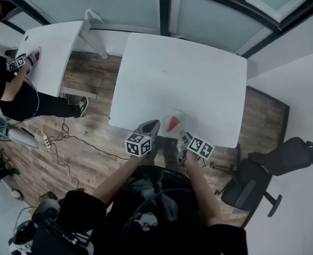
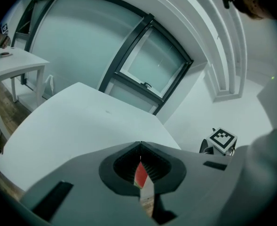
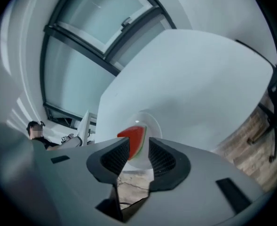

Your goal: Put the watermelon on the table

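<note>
A red watermelon slice (image 1: 174, 123) lies on a clear round plate (image 1: 167, 115) near the front edge of the white table (image 1: 183, 73). My left gripper (image 1: 152, 125) hovers just left of the plate. In the left gripper view its jaws (image 2: 139, 145) meet at the tips, shut, and the slice (image 2: 141, 174) shows through the slit below them. My right gripper (image 1: 184, 139) hangs at the plate's near right. In the right gripper view it (image 3: 138, 143) stands open, with the slice (image 3: 133, 140) and plate (image 3: 150, 119) seen beyond the gap, untouched by the pads.
A second white table (image 1: 50, 52) stands at the left, where another person (image 1: 13, 92) works. Cables and a power strip (image 1: 45, 140) lie on the wood floor. An office chair (image 1: 252, 190) sits at the right. Windows run behind the table.
</note>
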The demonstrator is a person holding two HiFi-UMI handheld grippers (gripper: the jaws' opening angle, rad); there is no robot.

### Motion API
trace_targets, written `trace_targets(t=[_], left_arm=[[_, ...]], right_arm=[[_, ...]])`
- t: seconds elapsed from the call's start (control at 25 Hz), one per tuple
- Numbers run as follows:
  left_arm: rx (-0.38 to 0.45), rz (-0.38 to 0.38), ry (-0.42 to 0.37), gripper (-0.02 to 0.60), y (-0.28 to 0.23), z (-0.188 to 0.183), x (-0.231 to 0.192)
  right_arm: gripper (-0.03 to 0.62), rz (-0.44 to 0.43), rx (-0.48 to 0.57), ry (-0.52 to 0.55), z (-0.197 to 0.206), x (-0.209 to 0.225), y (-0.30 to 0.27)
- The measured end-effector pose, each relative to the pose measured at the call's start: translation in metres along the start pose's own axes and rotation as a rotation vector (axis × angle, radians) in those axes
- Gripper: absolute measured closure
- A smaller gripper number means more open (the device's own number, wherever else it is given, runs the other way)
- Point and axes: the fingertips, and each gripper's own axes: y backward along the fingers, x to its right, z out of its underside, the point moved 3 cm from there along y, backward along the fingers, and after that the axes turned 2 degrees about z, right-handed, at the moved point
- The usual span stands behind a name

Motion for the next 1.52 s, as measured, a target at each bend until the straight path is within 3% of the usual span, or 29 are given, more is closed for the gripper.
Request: trace_targets(t=[0.12,0.28,0.4,0.52,0.72,0.92,1.24,1.52], left_arm=[[0.015,0.014,-0.079,0.576,0.009,-0.02,0.019],[0.059,0.029,-0.164,0.575,0.021,-0.052,0.047],[0.11,0.034,-0.255,0.575,0.03,-0.079,0.073],[0.162,0.042,-0.368,0.575,0.039,-0.107,0.098],[0.26,0.082,-0.462,0.575,0.062,-0.147,0.144],[0.259,0.035,-0.673,0.575,0.064,-0.145,0.165],[0.277,0.021,-0.607,0.575,0.077,-0.14,0.155],[0.27,0.028,-0.599,0.575,0.083,-0.134,0.154]], right_arm=[[0.577,-0.011,0.13,0.246,-0.024,-0.022,0.028],[0.585,-0.033,0.381,0.529,-0.059,-0.067,0.075],[0.585,-0.045,0.543,0.66,-0.081,-0.098,0.113],[0.585,-0.072,0.633,0.697,-0.094,-0.118,0.143],[0.585,-0.134,0.737,0.736,-0.099,-0.146,0.186],[0.585,-0.156,0.782,0.83,-0.095,-0.168,0.204],[0.585,-0.142,0.77,0.808,-0.088,-0.163,0.202],[0.585,-0.157,0.751,0.82,-0.079,-0.168,0.202]])
